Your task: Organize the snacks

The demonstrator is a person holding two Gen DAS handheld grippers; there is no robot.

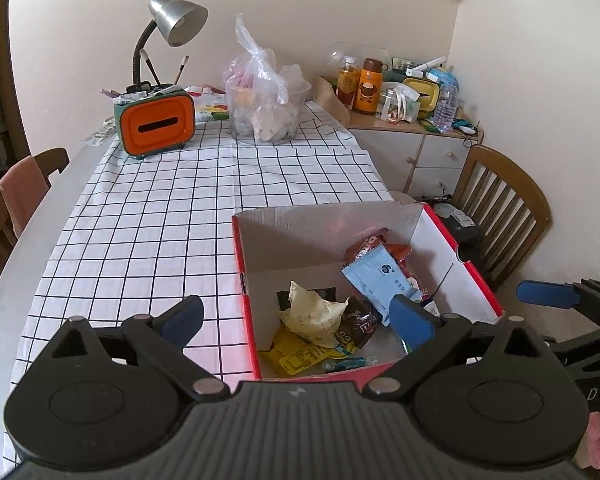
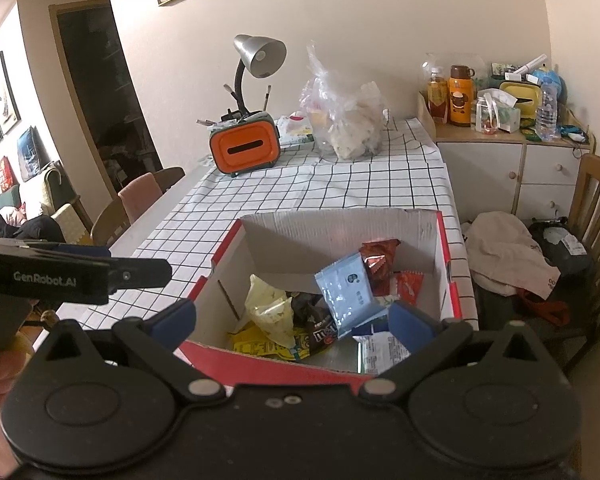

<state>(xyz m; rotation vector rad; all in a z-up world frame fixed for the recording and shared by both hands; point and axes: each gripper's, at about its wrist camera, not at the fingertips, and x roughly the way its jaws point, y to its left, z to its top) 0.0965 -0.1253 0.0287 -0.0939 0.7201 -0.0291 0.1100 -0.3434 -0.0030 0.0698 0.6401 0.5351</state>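
Observation:
A red-and-white cardboard box (image 1: 440, 236) sits on the checked tablecloth and holds several snack packets: a light blue packet (image 1: 374, 280), a pale yellow wrapper (image 1: 312, 312), a brown M&M's bag (image 1: 360, 320) and red-orange packets (image 1: 396, 252). The box also shows in the right wrist view (image 2: 440, 256) with the blue packet (image 2: 346, 292) and yellow wrapper (image 2: 270, 308). My left gripper (image 1: 296, 320) is open and empty above the box's near left edge. My right gripper (image 2: 292, 318) is open and empty above the box's near edge. The right gripper also shows in the left wrist view (image 1: 548, 294).
An orange tissue box (image 1: 156, 122) with a desk lamp (image 1: 172, 20) and a clear tub with plastic bags (image 1: 266, 108) stand at the table's far end. A cluttered cabinet (image 1: 412, 120) and a wooden chair (image 1: 500, 208) are to the right. Chairs stand on the left (image 1: 20, 192).

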